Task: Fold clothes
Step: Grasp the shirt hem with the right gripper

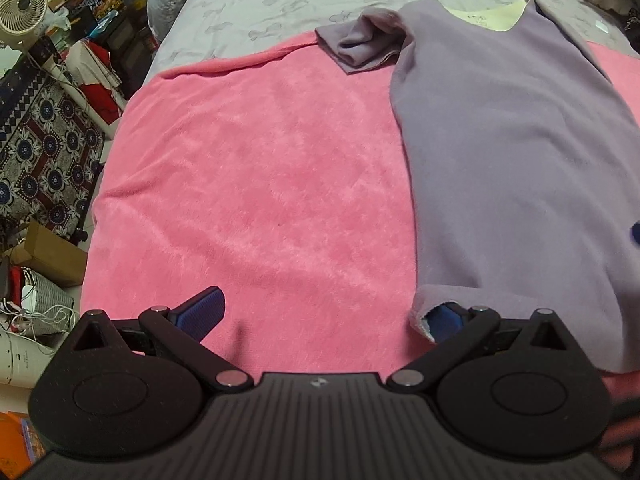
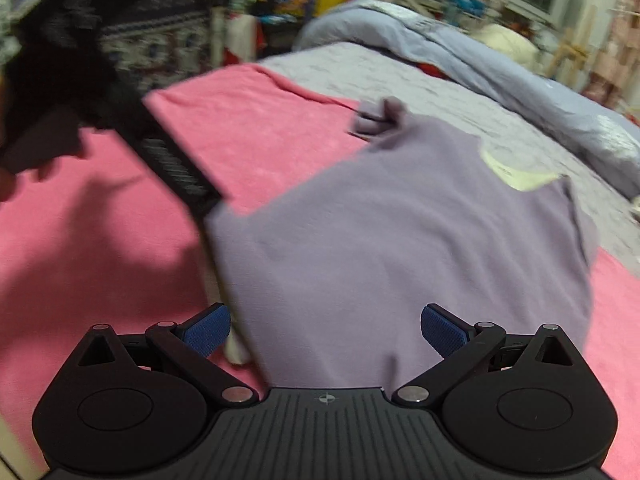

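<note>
Nearest the camera, the bottom hem of the purple top [image 1: 500, 168] drapes over one blue pad of the left hand-held gripper [image 1: 324, 316], whose jaws stand wide apart with nothing pinched between them; the hem corner only rests on that pad. The right hand-held gripper [image 2: 326, 330] is likewise spread open, its pads either side of the hem at the near edge of the top, gripping nothing. The top lies flat and lengthwise on the pink blanket [image 1: 260, 184], collar away from the camera with a pale yellow lining showing at the neck, and one sleeve [image 1: 364, 46] bunched in a loose heap beside the shoulder, at the blanket's far edge. It looks like a soft fleecy knit: light, limp, likely to sag and crease when lifted, and inclined to cling to the plush blanket rather than slide. The hem corners and the shoulder seams seem the best places to take hold, since a pinch in the middle would just pull up a tent of cloth. Beyond the blanket is the grey bedspread [image 1: 280, 4], with a rumpled blue duvet [image 2: 480, 52] past the collar. Off the bed's side, away from the top, stand a small fan [image 1: 22, 2] and cluttered boxes; the right view is blurred.
</note>
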